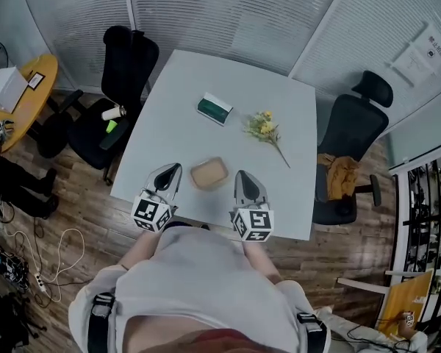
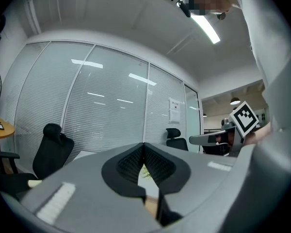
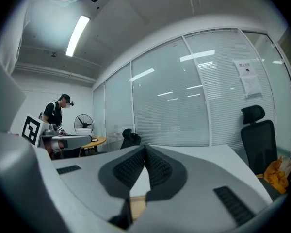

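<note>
Both grippers rest low over the near edge of a white table (image 1: 176,94). My left gripper (image 1: 171,172) is shut with nothing in it, its tips just left of a shallow tan tray (image 1: 209,173). My right gripper (image 1: 245,176) is shut and empty too, just right of that tray. In the left gripper view the jaws (image 2: 143,147) meet at the tip, and the tan tray (image 2: 150,205) and a yellow flower sprig (image 2: 144,171) show through the gap below. In the right gripper view the jaws (image 3: 145,148) also touch, with the tray (image 3: 137,205) showing beneath.
A green and white box (image 1: 214,109) and a yellow flower sprig (image 1: 264,129) lie farther back on the table. Black office chairs stand at the left (image 1: 121,72) and right (image 1: 349,145). A round wooden table (image 1: 26,94) is far left. Cables lie on the wooden floor (image 1: 51,248).
</note>
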Motion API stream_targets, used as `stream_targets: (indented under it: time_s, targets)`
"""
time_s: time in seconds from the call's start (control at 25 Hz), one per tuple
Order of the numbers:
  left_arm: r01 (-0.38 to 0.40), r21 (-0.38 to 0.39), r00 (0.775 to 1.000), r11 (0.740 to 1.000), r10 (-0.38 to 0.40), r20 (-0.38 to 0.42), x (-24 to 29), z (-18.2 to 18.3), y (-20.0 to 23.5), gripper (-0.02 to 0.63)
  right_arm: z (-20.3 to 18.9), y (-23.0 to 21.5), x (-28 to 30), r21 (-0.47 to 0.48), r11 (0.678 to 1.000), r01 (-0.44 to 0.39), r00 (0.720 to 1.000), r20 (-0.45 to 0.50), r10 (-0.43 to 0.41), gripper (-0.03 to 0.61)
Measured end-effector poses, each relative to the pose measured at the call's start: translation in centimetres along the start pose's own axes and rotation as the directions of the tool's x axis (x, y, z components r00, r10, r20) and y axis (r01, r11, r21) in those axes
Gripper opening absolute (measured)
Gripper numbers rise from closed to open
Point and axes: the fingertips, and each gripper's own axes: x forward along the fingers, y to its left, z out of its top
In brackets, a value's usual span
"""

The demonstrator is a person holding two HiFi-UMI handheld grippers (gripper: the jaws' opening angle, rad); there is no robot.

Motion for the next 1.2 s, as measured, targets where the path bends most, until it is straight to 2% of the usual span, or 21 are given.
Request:
stream_targets:
  time_s: [0.52,0.76,1.2]
  targets:
    - [0.08,0.014,0.996,0.997,-0.079,-0.037,5.1,0.5,3.8,0.011,0.7,-1.0,5.4,0.031,0.998,0.048,0.999,-0.014,-0.048,0.008]
    - [0.109,-0.005,0.992,0.994,-0.109,-0.054,5.1,-0.1,4.1,0.011,0.0,-0.7,5.2,0.05,0.995,0.084,0.996,-0.031,-0.083,0.009]
    - [0.14,-0.056,0.981,0.989,-0.146,-0.128,4.2,-3.1,3.2,0.011,-3.3,-0.3,3.8,0.089,0.989,0.117,0.987,-0.12,-0.106,0.009]
